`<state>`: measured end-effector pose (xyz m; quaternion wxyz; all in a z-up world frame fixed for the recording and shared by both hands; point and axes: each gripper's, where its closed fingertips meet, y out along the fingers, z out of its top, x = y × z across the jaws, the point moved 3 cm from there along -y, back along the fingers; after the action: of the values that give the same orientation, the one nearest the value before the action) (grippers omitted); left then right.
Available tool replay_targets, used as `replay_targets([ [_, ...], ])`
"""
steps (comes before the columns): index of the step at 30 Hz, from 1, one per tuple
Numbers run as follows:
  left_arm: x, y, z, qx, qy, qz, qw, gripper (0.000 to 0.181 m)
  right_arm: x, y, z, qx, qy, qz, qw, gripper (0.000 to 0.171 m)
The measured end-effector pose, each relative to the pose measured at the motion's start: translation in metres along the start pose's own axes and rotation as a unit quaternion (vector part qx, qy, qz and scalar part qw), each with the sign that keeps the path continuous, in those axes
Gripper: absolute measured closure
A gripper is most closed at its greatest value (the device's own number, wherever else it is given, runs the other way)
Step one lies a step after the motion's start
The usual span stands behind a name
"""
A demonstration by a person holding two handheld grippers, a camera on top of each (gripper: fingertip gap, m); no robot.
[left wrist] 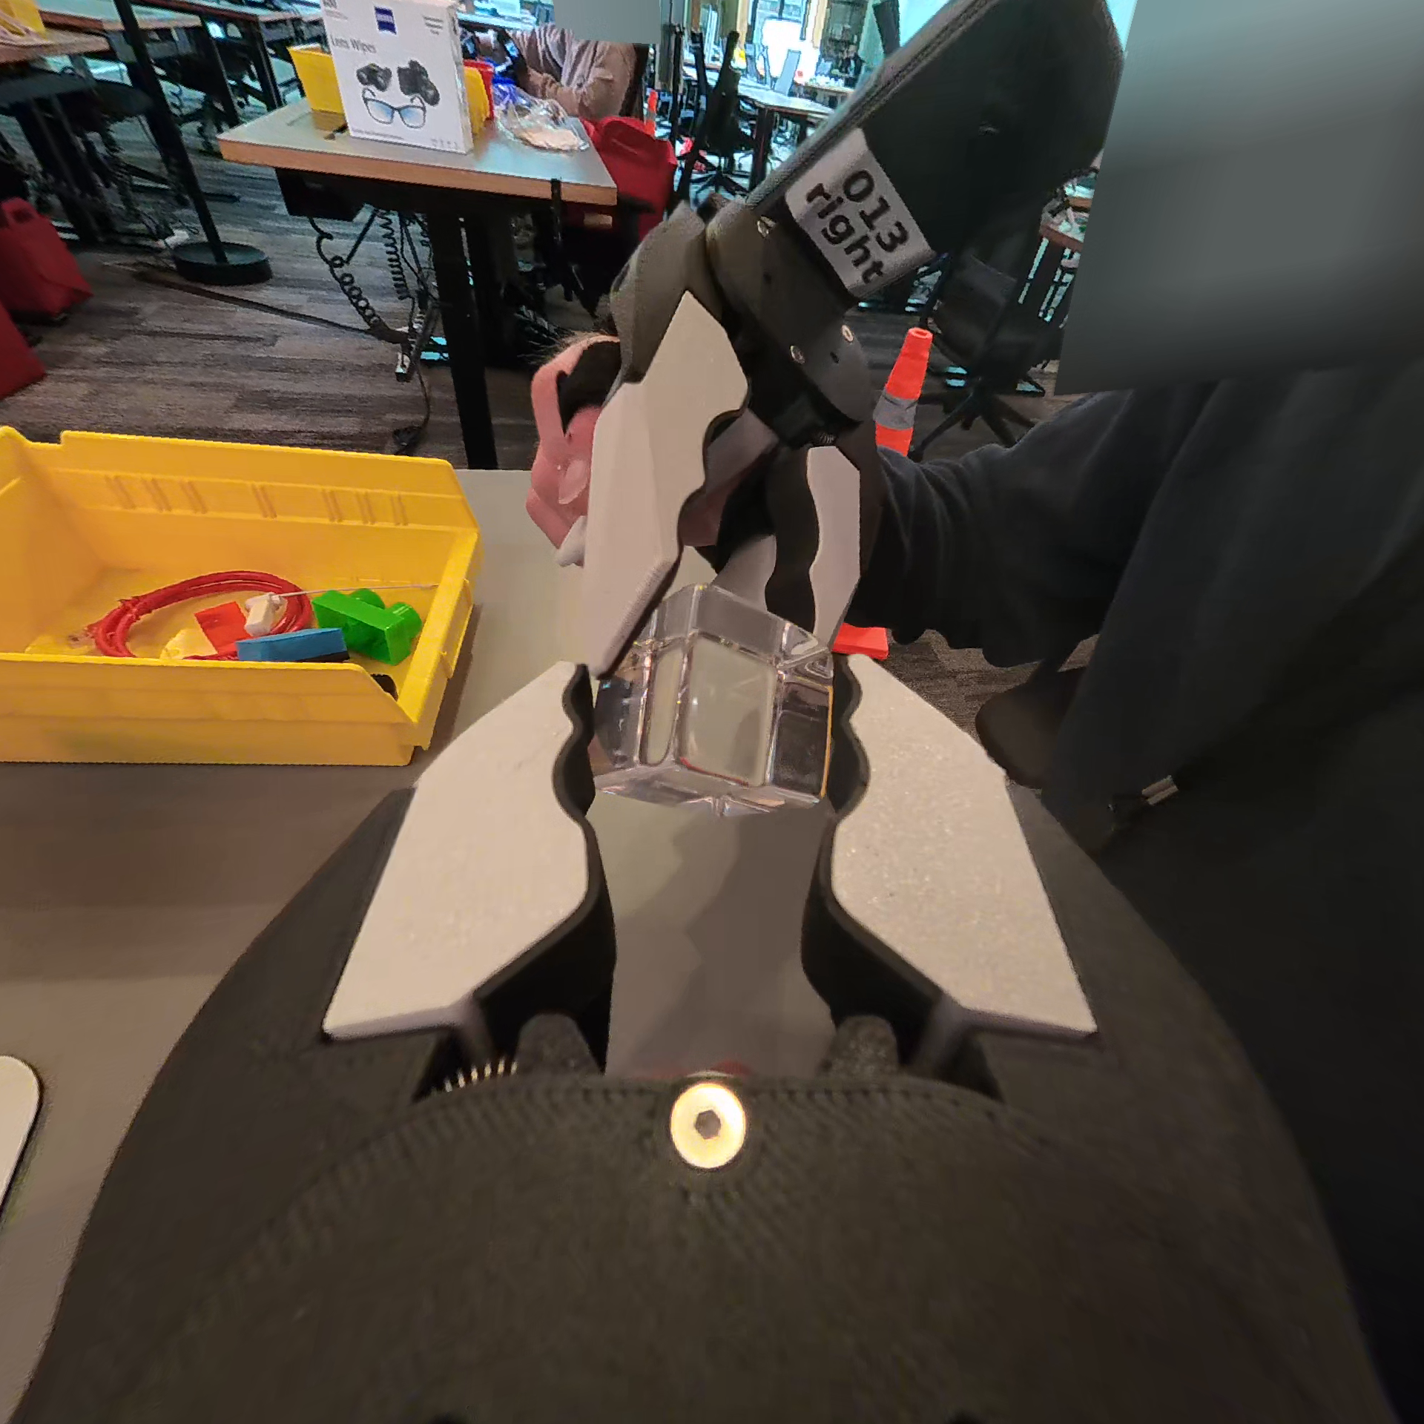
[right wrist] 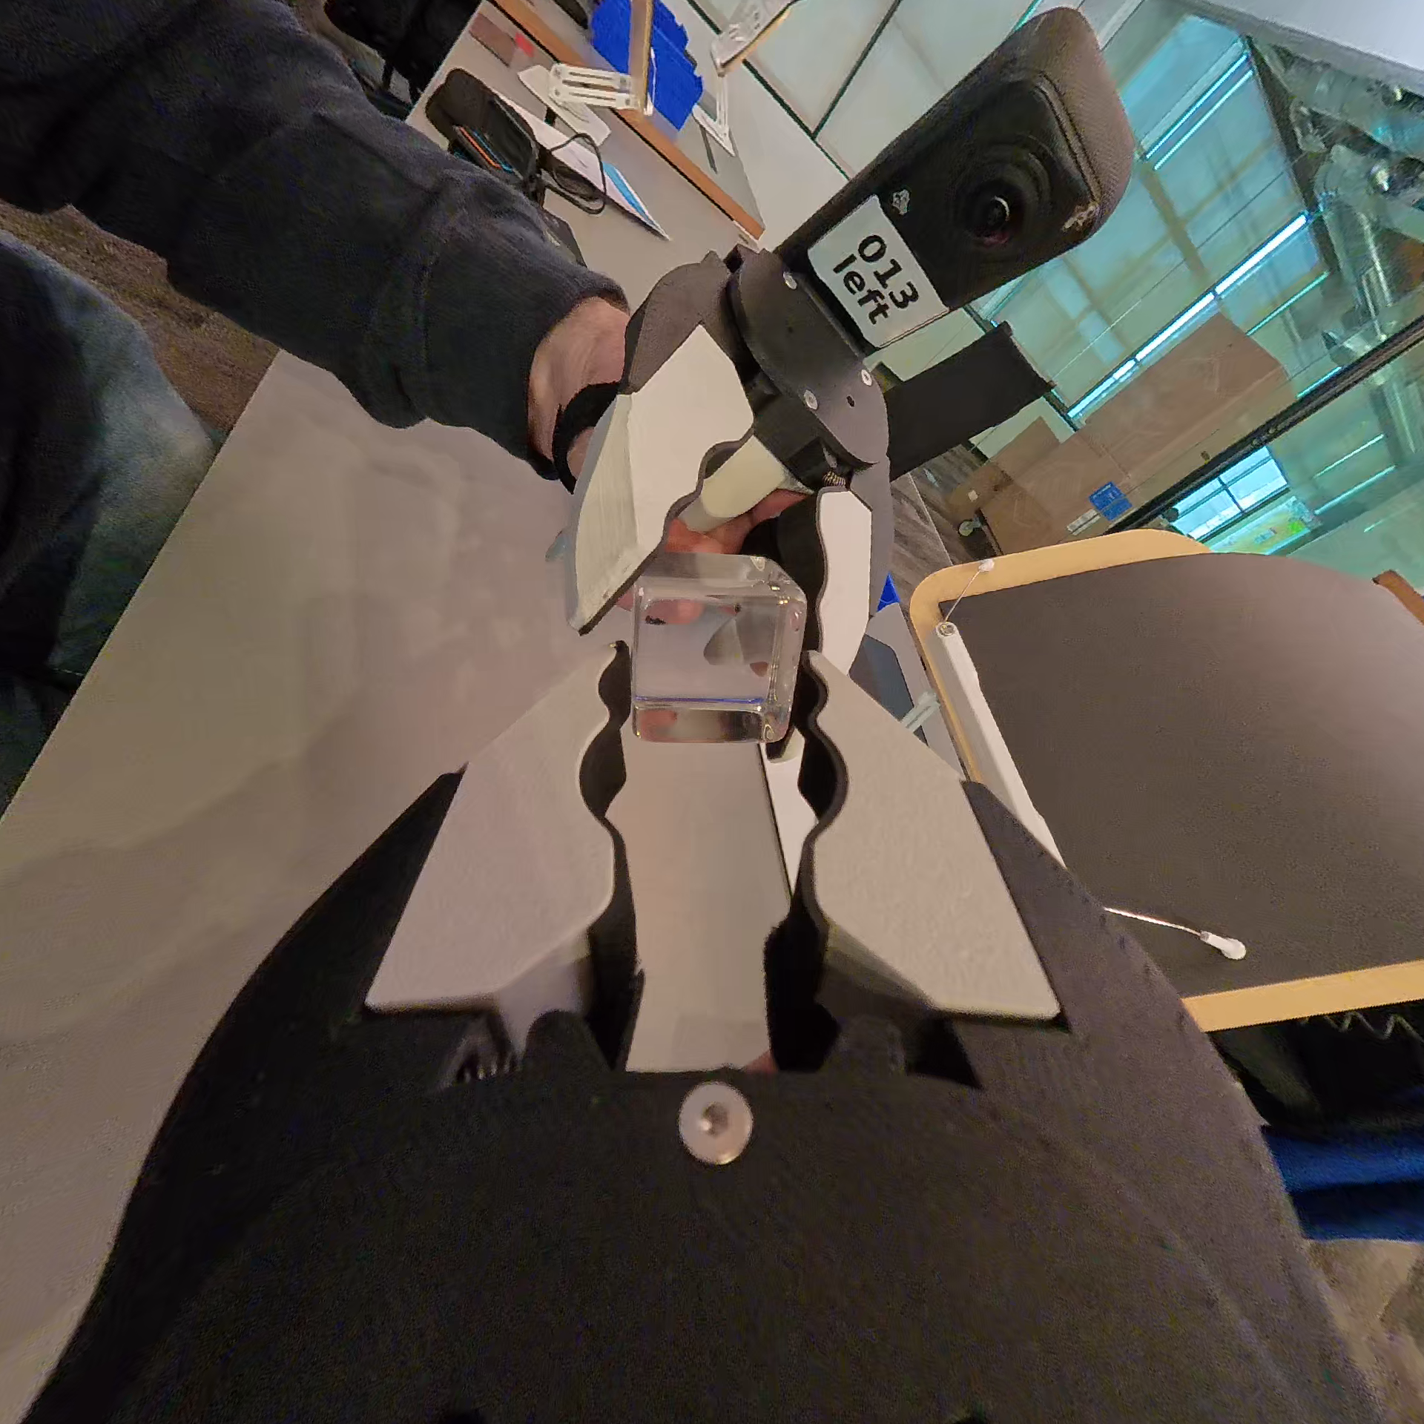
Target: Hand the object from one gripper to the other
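- in the left wrist view, the left gripper is showing matte grey plates backed by black wavy-edged pads, its fingers closing on the sides of a clear cube, both pads touching it.
- the cube is looking glassy, with bevelled edges and smooth faces, and is hanging in the air above the plain grey surface.
- the right gripper is coming down from above, its two fingers straddling the cube's upper part; whether both are pressing it is hard to tell here.
- in the right wrist view, the right gripper is flanking the same cube near its fingertips, the right pad touching, a thin gap showing at the left pad, so a firm pinch cannot be told.
- the left gripper is reaching in from above there, held by a hand in a dark sleeve.
- farther left, a glossy yellow plastic bin is sitting on the surface, holding a coiled red cable, a green block and a blue block.
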<state>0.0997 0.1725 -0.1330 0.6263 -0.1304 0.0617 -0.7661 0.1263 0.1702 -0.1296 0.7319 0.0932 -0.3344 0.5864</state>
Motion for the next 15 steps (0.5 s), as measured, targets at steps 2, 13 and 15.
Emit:
replay_targets([
  [2, -0.001, 0.001, -0.001, -0.002, 0.002, 0.006, 1.000, 0.123, -0.001, 0.000, -0.002, -0.006, -0.003, -0.003, 1.000, 0.132],
  [13, -0.015, -0.015, 0.012, 0.136, -0.122, -0.011, 0.983, 0.111, 0.018, -0.006, -0.001, -0.010, -0.044, -0.137, 0.989, 0.132],
  [15, -0.021, -0.022, 0.008, 0.195, -0.183, -0.028, 0.963, 0.105, 0.024, -0.010, -0.003, -0.018, -0.059, -0.195, 0.979, 0.132],
])
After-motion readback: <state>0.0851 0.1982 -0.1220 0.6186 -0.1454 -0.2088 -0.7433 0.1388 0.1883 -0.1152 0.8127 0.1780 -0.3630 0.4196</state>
